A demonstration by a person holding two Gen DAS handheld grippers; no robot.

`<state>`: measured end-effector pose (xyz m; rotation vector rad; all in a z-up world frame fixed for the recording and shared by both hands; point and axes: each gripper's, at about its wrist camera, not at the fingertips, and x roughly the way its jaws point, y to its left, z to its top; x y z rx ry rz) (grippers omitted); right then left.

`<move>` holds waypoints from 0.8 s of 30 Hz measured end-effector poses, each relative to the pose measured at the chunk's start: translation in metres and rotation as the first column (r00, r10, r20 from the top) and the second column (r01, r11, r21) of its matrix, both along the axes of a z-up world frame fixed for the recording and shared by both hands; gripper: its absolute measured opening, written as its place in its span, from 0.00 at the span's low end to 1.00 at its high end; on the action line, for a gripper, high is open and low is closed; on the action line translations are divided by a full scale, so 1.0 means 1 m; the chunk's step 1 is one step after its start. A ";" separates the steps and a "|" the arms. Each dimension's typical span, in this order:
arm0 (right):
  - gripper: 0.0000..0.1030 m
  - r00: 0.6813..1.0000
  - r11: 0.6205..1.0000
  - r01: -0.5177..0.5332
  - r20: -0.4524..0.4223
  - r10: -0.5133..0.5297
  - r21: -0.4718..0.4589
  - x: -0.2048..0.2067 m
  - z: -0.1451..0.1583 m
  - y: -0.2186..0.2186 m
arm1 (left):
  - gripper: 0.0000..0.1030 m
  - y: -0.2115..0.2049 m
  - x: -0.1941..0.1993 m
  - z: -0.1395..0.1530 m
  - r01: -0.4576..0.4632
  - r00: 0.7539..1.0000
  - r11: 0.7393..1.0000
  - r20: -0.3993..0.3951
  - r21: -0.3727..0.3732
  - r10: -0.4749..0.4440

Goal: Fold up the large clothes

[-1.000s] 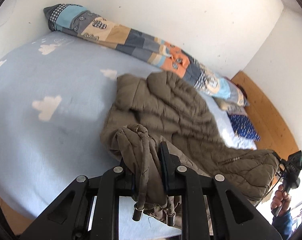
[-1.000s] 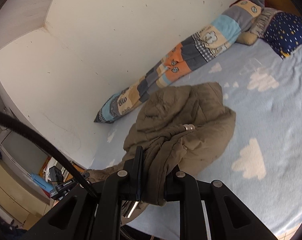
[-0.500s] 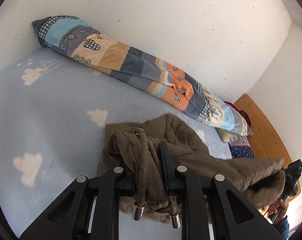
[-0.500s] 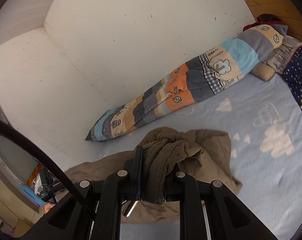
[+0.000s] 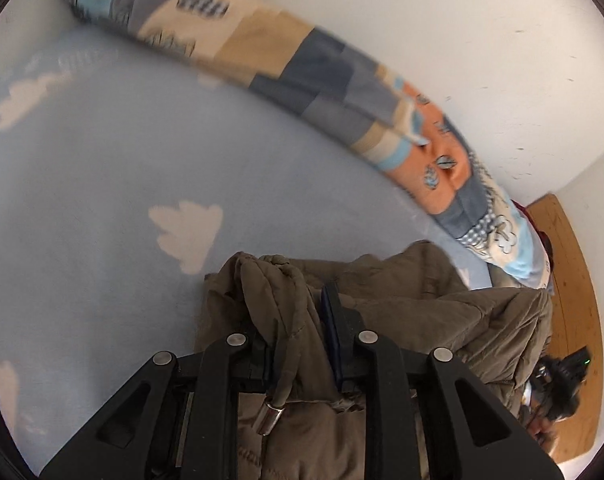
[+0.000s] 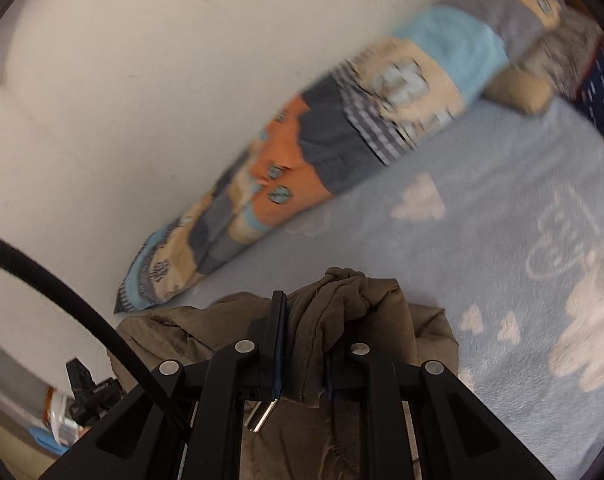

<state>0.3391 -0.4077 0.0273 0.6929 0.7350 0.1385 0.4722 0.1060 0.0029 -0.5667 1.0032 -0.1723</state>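
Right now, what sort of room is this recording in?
Most likely a bedroom, perhaps a child's: a bed with a light blue cloud-print sheet, a long patchwork bolster pillow against the white wall, and more pillows at the head.

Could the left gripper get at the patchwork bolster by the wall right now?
Probably not: the left gripper is shut on the olive jacket, so it would need to let go first. The blue sheet before the patchwork bolster looks unobstructed.
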 end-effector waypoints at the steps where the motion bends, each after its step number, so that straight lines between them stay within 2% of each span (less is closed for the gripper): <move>1: 0.16 1.000 1.000 0.011 -0.026 -0.011 0.011 0.007 -0.015 -0.004 | 0.21 0.001 0.006 -0.008 -0.001 1.000 1.000 -0.021 -0.018 0.001; 3: 0.16 0.996 0.998 0.040 -0.075 -0.036 0.044 0.019 -0.040 -0.011 | 0.23 0.004 0.012 -0.018 -0.008 0.999 0.999 -0.047 -0.050 0.006; 6: 0.16 0.991 0.988 0.064 -0.127 -0.047 0.139 0.031 -0.070 -0.022 | 0.25 0.015 0.019 -0.027 -0.020 0.997 0.987 -0.078 -0.157 0.008; 8: 0.17 0.990 0.969 0.084 -0.131 -0.054 0.234 0.031 -0.080 -0.031 | 0.27 0.029 0.021 -0.030 -0.036 0.995 0.967 -0.101 -0.254 0.010; 11: 0.17 0.991 0.962 0.077 -0.126 -0.045 0.264 0.029 -0.075 -0.036 | 0.28 0.043 0.022 -0.030 -0.061 0.993 0.928 -0.117 -0.367 0.020; 14: 0.19 0.992 0.962 0.065 -0.118 -0.034 0.266 0.025 -0.063 -0.039 | 0.32 0.054 0.022 -0.027 -0.086 0.992 0.895 -0.117 -0.437 0.038; 16: 0.24 0.993 0.951 0.057 -0.118 -0.022 0.304 0.023 -0.058 -0.043 | 0.34 0.058 0.021 -0.023 -0.098 0.992 0.895 -0.113 -0.436 0.053; 18: 0.27 0.993 0.938 0.077 -0.114 -0.040 0.338 0.019 -0.056 -0.050 | 0.45 0.064 0.018 -0.013 -0.113 0.993 0.905 -0.085 -0.409 0.086; 19: 0.30 0.993 0.930 0.083 -0.112 -0.046 0.359 0.018 -0.055 -0.053 | 0.57 0.069 0.015 -0.007 -0.136 0.990 0.921 -0.069 -0.365 0.119; 20: 0.32 0.993 0.921 0.087 -0.107 -0.049 0.381 0.017 -0.055 -0.055 | 0.63 0.076 0.011 0.001 -0.164 0.986 0.933 -0.044 -0.320 0.158; 21: 0.37 0.993 0.918 0.094 -0.105 -0.058 0.386 0.014 -0.053 -0.059 | 0.63 0.083 0.008 0.005 -0.177 0.984 0.934 -0.026 -0.310 0.178; 23: 0.55 0.988 0.933 0.151 -0.092 -0.128 0.328 0.004 -0.041 -0.067 | 0.63 0.090 0.004 0.013 -0.178 0.983 0.936 -0.005 -0.303 0.185; 24: 0.69 0.985 0.932 0.170 -0.076 -0.154 0.319 0.000 -0.036 -0.072 | 0.63 0.091 0.000 0.019 -0.168 0.984 0.945 0.017 -0.282 0.180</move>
